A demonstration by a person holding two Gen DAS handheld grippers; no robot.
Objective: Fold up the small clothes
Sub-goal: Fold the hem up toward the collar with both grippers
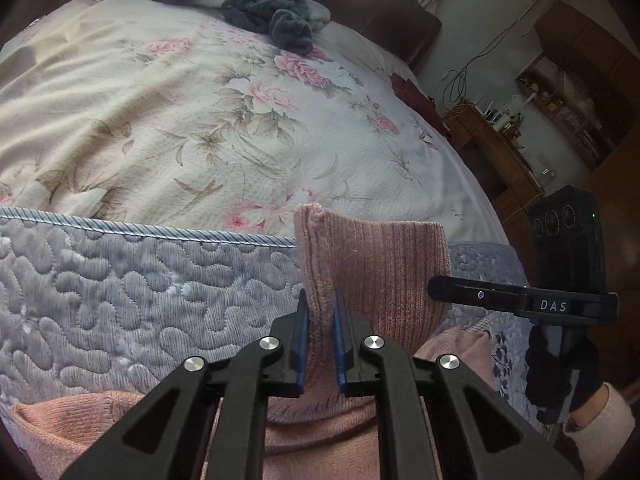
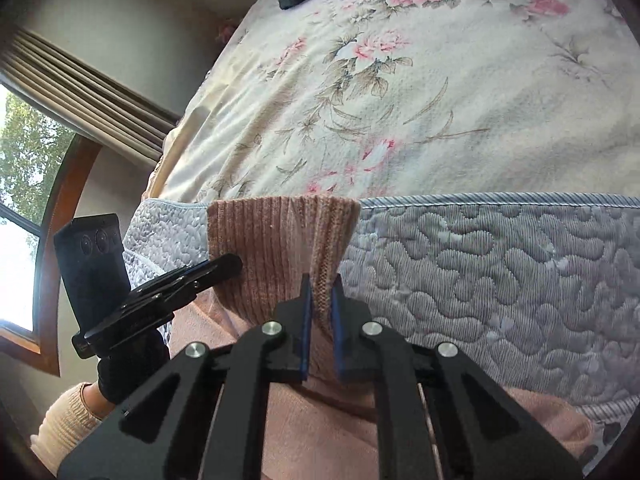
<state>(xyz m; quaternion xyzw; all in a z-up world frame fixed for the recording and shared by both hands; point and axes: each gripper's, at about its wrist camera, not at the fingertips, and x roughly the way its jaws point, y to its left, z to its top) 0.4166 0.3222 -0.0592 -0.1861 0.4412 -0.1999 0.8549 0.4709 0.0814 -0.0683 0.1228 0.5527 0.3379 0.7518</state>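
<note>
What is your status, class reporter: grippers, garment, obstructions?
Left gripper shut on pink knit garment; right gripper shut on it too. Ribbed edge lifted before the mattress side. Grey clothes far back, nothing blocking.

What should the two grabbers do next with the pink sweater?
Probably lift it forward onto the bed. Both the left hand-held gripper and the right hand-held gripper pinch the pink sweater by its ribbed edge, and it hangs in front of the mattress side, not laid flat for folding.
</note>
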